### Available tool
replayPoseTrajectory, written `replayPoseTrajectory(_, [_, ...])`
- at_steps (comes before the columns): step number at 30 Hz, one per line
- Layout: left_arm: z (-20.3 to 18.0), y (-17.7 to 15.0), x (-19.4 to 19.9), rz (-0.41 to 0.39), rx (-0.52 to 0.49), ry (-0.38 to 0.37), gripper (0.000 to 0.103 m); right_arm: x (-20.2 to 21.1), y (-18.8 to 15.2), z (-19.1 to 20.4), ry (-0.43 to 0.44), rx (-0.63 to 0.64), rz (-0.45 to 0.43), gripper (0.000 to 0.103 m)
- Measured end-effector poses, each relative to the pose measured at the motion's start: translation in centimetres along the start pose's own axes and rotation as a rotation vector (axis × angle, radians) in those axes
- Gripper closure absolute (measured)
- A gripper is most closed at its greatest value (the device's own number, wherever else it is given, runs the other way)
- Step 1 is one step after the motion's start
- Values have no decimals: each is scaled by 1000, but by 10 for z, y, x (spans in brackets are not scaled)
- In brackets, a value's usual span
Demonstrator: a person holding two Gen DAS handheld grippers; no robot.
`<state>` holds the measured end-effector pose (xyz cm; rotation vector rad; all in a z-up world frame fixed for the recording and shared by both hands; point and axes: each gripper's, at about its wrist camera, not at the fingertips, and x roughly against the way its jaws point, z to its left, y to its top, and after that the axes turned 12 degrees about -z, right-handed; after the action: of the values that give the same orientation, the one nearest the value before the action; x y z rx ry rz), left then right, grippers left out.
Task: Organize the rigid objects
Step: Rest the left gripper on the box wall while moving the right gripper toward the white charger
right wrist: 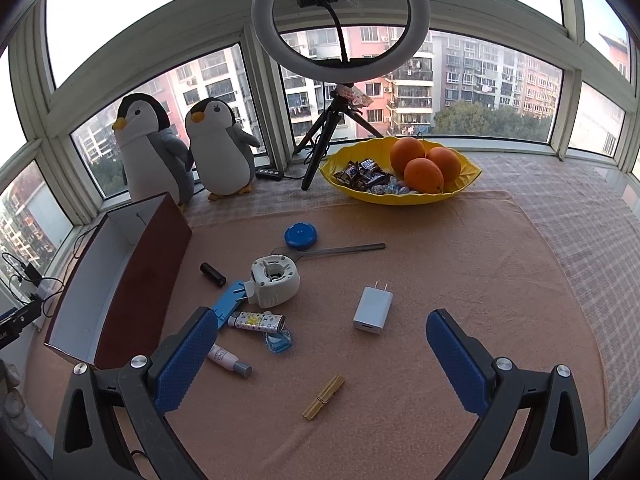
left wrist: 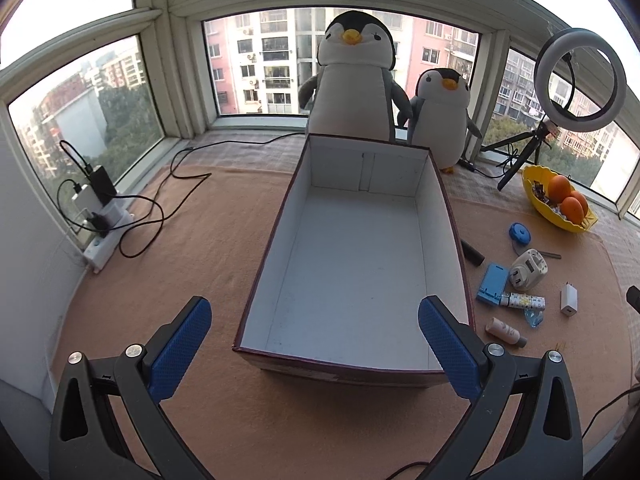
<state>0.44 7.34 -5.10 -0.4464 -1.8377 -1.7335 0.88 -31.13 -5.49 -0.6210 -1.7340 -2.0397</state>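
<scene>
An empty open box (left wrist: 352, 264) with white inside and dark red outside stands on the peach cloth; my left gripper (left wrist: 316, 344) is open and empty just above its near edge. The box also shows at the left in the right wrist view (right wrist: 140, 264). My right gripper (right wrist: 324, 356) is open and empty above the small items: a white charger (right wrist: 372, 307), a wooden clothespin (right wrist: 323, 396), a patterned lighter (right wrist: 258, 322), a small pink bottle (right wrist: 228, 360), a white round adapter (right wrist: 275, 280), a blue stand (right wrist: 230, 300), a blue tape measure (right wrist: 301, 236), a black cylinder (right wrist: 213, 274) and a metal strip (right wrist: 344, 249).
A yellow bowl (right wrist: 464, 190) with oranges and candy stands at the back. A ring light on a tripod (right wrist: 340, 20) and two plush penguins (right wrist: 220, 152) stand by the windows. A power strip with cables (left wrist: 104, 232) lies at the left wall.
</scene>
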Motion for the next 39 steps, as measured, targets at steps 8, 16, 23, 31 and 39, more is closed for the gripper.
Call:
replayPoseTrajectory(8, [50,-17,-16,60,52,109,1,-19,-10,-4,-24,21,86,0])
replayPoseTrajectory(16, [59,-11,-46,78,42,120,10,-29,-16,2,-12,45,115,0])
replayPoseTrajectory(23, [54,-17,-66,117,28,109,30,-33,-22,-8,-34,12,139,0])
replayPoseTrajectory(31, [49,-15,-79,131,3,75,62,-38,-28,-15,-60,8,163,0])
replayPoseTrajectory(39, [44,-15,-84,147,3,26,82,-44,-33,-19,-76,3,181,0])
